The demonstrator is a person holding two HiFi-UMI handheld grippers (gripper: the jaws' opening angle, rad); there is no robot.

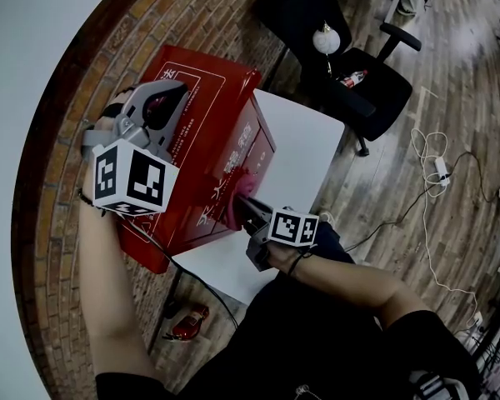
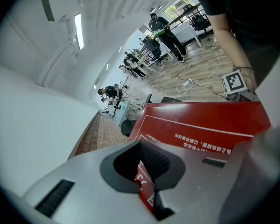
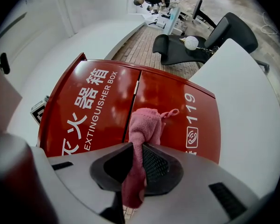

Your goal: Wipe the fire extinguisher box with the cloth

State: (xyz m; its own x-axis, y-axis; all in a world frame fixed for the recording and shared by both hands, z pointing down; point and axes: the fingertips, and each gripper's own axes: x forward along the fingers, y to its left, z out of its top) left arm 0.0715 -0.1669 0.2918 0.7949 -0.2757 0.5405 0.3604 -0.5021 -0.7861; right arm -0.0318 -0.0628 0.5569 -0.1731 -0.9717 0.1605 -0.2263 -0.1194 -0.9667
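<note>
The red fire extinguisher box (image 1: 212,98) stands on a white table (image 1: 304,152), with white lettering on its front (image 3: 91,101). My left gripper (image 1: 162,107) lies shut on the box's top panel (image 2: 200,120), and only red lid shows past its fingers (image 2: 149,171). My right gripper (image 1: 246,211) is shut on a pink cloth (image 3: 147,127). It holds the cloth (image 1: 237,194) bunched against the box's front face, beside the door seam (image 3: 136,88). The cloth's tail hangs down between the jaws.
A black office chair (image 1: 350,86) stands beyond the table, with a white round object (image 1: 326,38) and a bottle (image 1: 354,77) on it. A power strip and cables (image 1: 440,169) lie on the wooden floor. A small red object (image 1: 187,322) lies on the brick strip below.
</note>
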